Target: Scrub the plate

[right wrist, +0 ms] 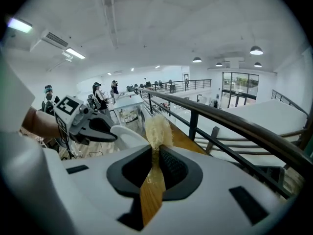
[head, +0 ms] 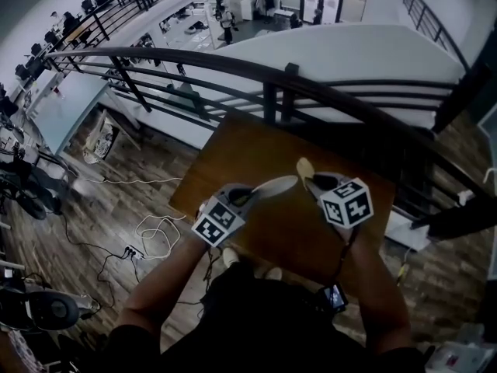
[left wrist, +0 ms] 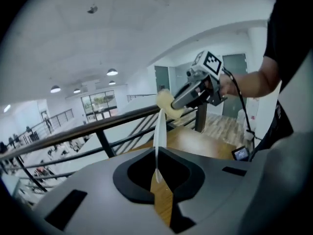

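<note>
Left hand-held gripper (left wrist: 156, 173) aloft with plate (left wrist: 160, 126)

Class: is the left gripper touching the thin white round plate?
Touching: the left gripper view shows the left gripper shut on the thin white round plate, seen edge-on.

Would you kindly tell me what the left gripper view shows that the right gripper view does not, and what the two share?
Only the left gripper view: the right gripper seen from outside, and a small lit screen low at the right. Only the right gripper view: the left gripper seen from outside, shut on the plate. Both: the plate, the yellow sponge pinched in the right gripper's jaws, the wooden table and the dark railing.
</note>
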